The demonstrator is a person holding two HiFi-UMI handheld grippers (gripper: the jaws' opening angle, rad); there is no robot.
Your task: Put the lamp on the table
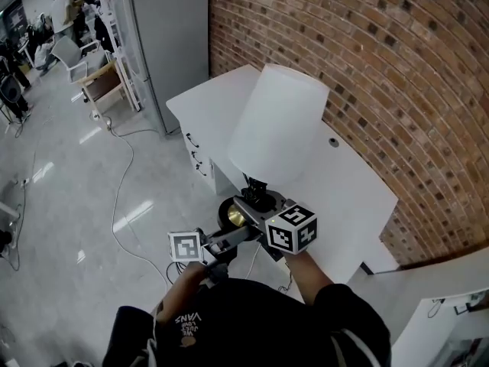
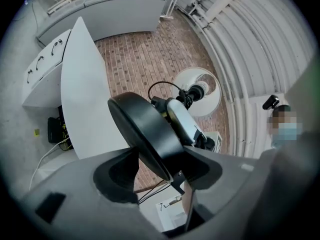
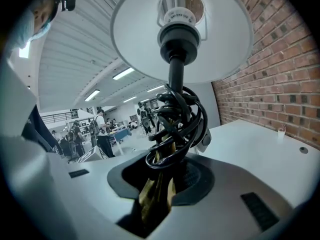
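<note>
I carry the lamp above the floor, in front of the white table (image 1: 359, 193). Its white shade (image 1: 276, 125) tilts toward the table top. My left gripper (image 1: 228, 234) is shut on the lamp's round black base (image 2: 144, 133), which stands on edge between the jaws. Past the base, the left gripper view shows the shade (image 2: 205, 91) from below. My right gripper (image 1: 256, 206) is shut on the brass stem (image 3: 157, 191), just under a bundle of coiled black cord (image 3: 176, 121). The bulb socket and shade (image 3: 182, 31) rise above it.
A brick wall (image 1: 397, 75) runs behind the table. A white drawer unit (image 1: 200, 155) stands under the table's far end, beside a grey pillar (image 1: 172, 37). A cable (image 1: 122, 182) trails over the glossy floor. Chairs and people are far off at the upper left.
</note>
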